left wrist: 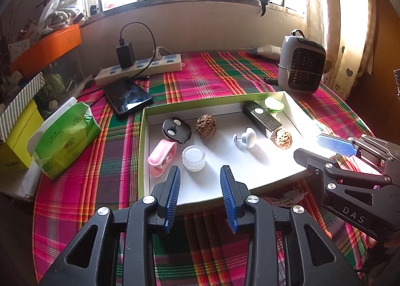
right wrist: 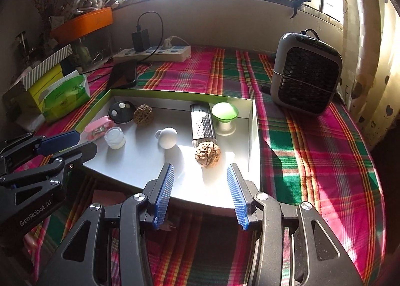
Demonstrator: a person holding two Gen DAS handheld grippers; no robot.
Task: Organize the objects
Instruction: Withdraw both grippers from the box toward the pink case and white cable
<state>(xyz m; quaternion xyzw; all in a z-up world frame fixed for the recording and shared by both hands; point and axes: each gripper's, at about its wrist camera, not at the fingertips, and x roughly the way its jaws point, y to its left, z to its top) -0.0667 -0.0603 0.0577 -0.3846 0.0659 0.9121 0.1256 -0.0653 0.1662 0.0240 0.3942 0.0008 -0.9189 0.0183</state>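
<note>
A shallow white tray with a green rim (left wrist: pixel 146 120) (right wrist: pixel 253 120) lies on the plaid cloth. It holds a small glass candle jar (left wrist: pixel 193 158) (right wrist: pixel 115 137), a pink clip (left wrist: pixel 162 157), a black round lid (left wrist: pixel 176 129), two walnuts (left wrist: pixel 206 126) (right wrist: pixel 208 154), a white knob (left wrist: pixel 246 137) (right wrist: pixel 168 137), a black grater (left wrist: pixel 262 117) (right wrist: pixel 202 124) and a green-topped stand (left wrist: pixel 274 105) (right wrist: pixel 224 113). My left gripper (left wrist: pixel 201 173) is open, just in front of the candle jar. My right gripper (right wrist: pixel 201 171) is open, just in front of the near walnut.
A grey desk fan (left wrist: pixel 301 62) (right wrist: pixel 306 74) stands at the back right. A power strip (left wrist: pixel 140 69), a phone (left wrist: pixel 127 97), a green tissue pack (left wrist: pixel 66 139) and yellow boxes (left wrist: pixel 18 133) lie at the left. A curtain (left wrist: pixel 350 25) hangs on the right.
</note>
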